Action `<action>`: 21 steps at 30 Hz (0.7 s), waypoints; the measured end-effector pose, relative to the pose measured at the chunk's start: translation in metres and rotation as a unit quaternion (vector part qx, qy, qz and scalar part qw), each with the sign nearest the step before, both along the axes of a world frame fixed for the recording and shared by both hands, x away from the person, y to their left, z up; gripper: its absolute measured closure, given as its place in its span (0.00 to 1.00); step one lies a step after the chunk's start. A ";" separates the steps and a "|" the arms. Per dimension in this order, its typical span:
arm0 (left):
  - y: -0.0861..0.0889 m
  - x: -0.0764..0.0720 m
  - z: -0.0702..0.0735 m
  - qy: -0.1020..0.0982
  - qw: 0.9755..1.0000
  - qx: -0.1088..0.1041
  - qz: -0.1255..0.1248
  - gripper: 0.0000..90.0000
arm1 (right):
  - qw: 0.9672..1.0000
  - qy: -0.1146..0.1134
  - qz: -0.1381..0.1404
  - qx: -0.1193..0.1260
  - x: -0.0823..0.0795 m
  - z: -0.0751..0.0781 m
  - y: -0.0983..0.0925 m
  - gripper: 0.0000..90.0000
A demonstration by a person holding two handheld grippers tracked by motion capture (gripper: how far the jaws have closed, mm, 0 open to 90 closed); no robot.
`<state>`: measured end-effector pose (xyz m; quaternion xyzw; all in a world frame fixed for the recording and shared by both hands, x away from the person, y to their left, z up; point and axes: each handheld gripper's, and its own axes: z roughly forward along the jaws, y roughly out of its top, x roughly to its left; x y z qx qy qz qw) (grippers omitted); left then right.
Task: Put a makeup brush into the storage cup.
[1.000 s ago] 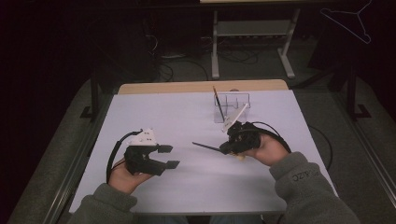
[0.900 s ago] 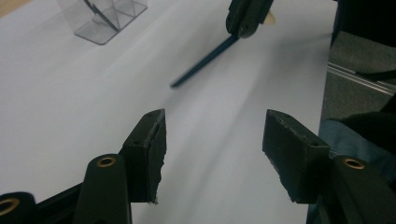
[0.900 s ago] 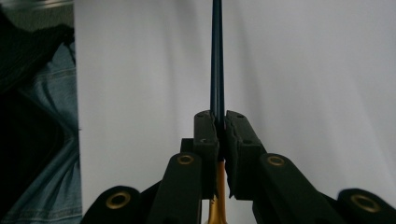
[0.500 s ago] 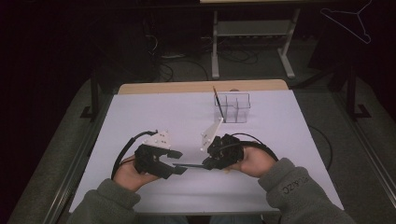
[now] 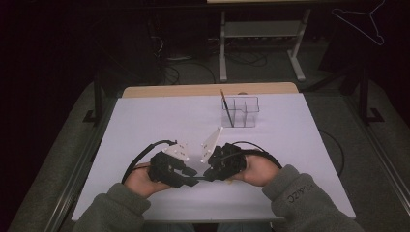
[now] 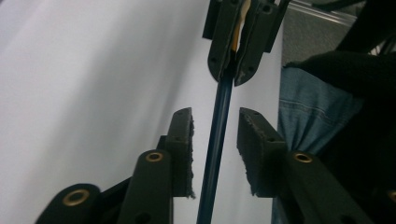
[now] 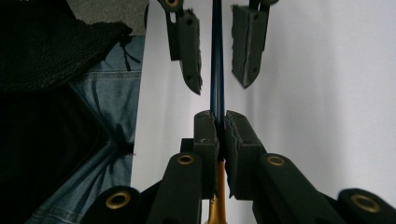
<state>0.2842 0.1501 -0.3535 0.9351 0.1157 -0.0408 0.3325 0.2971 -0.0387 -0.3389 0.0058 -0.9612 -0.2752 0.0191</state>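
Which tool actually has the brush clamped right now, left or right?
The right tool: its jaws are shut on the dark blue brush handle. The left tool stands open, the handle running through the gap between its pads, which are clear of it on both sides.

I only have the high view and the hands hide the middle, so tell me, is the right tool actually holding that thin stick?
Observer: Yes. In the right gripper view the right tool is clamped on a dark blue brush handle.
Operator: And the left tool?
Observer: The left tool is open; the handle runs between its pads with a gap on both sides.
Operator: Which end is the right tool holding?
Observer: A gold-coloured section sits just behind its jaws, and the blue part points toward the left tool.
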 end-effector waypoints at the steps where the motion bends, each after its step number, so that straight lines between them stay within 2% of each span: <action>1: -0.002 0.000 -0.001 0.003 1.000 0.002 0.000 0.76 | 1.000 -0.001 0.001 0.000 0.000 0.000 0.000 0.92; 9: -0.007 0.000 -0.004 0.015 1.000 0.011 -0.024 0.90 | 1.000 0.000 0.013 0.003 -0.003 0.000 0.001 0.92; 12: -0.008 -0.002 -0.005 0.011 0.999 0.014 -0.036 0.93 | 1.000 0.001 0.024 0.004 -0.003 -0.002 0.001 0.92; 17: -0.008 -0.004 -0.006 -0.001 0.999 0.020 -0.031 0.93 | 1.000 0.002 0.022 0.009 -0.002 -0.005 -0.001 0.90; 19: -0.007 -0.004 -0.007 0.000 1.000 0.012 -0.024 0.94 | 1.000 0.010 0.012 0.017 -0.001 -0.007 -0.002 0.84; 21: -0.005 -0.004 -0.008 -0.001 1.000 0.011 -0.020 0.94 | 1.000 0.010 0.000 0.018 0.000 -0.010 -0.004 0.81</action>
